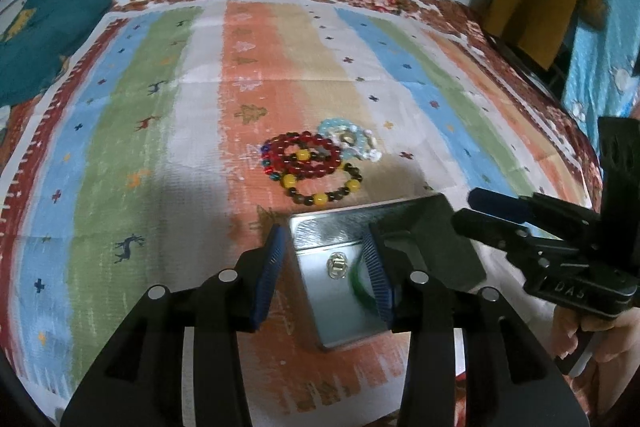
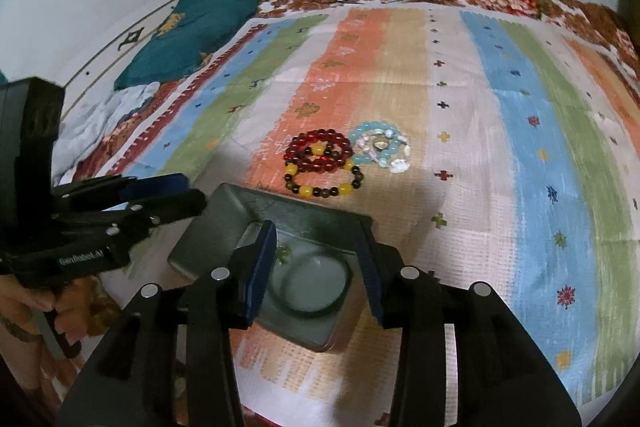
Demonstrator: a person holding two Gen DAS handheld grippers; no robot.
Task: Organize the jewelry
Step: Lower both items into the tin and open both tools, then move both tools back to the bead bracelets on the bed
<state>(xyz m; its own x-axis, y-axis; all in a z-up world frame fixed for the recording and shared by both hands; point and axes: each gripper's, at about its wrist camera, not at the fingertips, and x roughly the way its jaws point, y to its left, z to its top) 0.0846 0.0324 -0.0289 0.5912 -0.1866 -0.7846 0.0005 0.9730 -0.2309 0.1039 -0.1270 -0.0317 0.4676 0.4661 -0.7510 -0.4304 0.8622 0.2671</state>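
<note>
Right wrist view: your right hand-held gripper (image 2: 316, 267) is hanging open over the box (image 2: 224, 223) holding a green bangle (image 2: 316, 287); the left hand-held gripper (image 1: 326, 267) also gapes. Be reaching forward for the beaded bracelets (image 2: 320, 167) mid-bed.

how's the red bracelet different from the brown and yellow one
The red bracelet has translucent red beads and is looped into two overlapping coils; the brown and yellow bracelet mixes dark brown beads with larger yellow ones in a single open ring. The red one overlaps its far edge. Both lie on the striped cloth, outside the box.
</note>
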